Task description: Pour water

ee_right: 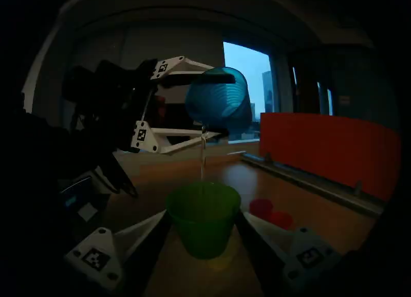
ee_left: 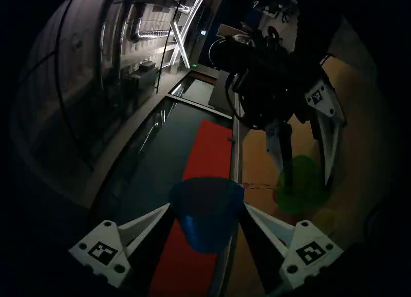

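Left gripper (ee_left: 207, 208): closed on the blue cup (ee_left: 207, 220), held tilted between both fingers.
Right gripper (ee_right: 205, 215): closed on the green cup (ee_right: 204, 227), held upright between both fingers.
Water (ee_right: 203, 153): a thin stream is seen from the blue cup down into the green cup.

No word, number or brand is showing legibly. The left tongs (ee_left: 208, 208) and the right tongs (ee_right: 204, 215) are each carrying square black-and-white coded markers (ee_left: 104, 252), patterns rather than letters. A small green lit sign (ee_left: 195, 66) is glowing far off, too small to read.
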`<state>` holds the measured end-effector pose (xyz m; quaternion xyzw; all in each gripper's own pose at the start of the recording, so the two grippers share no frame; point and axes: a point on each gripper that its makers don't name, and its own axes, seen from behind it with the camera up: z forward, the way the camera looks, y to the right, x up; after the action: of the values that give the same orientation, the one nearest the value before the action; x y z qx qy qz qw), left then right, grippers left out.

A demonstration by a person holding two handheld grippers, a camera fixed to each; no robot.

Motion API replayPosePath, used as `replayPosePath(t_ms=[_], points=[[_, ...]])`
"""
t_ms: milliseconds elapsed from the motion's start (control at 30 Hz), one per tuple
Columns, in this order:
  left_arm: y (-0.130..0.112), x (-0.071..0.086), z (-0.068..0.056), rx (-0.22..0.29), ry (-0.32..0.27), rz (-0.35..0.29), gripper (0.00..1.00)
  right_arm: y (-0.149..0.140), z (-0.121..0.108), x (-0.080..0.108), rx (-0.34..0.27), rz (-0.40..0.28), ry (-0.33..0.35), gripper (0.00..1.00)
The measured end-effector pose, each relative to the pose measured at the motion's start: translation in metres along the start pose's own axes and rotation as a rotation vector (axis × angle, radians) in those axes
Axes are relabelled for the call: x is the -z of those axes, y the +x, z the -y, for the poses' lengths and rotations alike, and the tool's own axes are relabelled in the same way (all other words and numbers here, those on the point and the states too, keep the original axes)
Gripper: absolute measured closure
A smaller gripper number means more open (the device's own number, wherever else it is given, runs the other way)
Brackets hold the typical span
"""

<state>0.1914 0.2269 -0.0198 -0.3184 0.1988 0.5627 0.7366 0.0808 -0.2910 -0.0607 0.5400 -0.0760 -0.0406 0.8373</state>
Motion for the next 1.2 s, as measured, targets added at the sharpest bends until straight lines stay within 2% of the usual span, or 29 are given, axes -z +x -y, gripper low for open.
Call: replayPosePath(t_ms=[667, 967, 1200], points=[[0.0038, 0.0012, 0.0072, -0.051, 0.019, -0.006, 0.16, 0.0022, 0.0004, -0.0002, 0.005, -0.008, -0.003, 0.01], [0.0049, 0.0008, 0.0048, -0.075, 0.019, -0.001, 0.16, 0.0042, 0.0013, -0.001, 0.014, -0.008, -0.002, 0.01], [0.0058, -0.0009, 0.0074, -0.101, 0.023, 0.0, 0.16, 0.0057, 0.0007, -0.0005, 0.017, -0.011, -0.004, 0.01]])
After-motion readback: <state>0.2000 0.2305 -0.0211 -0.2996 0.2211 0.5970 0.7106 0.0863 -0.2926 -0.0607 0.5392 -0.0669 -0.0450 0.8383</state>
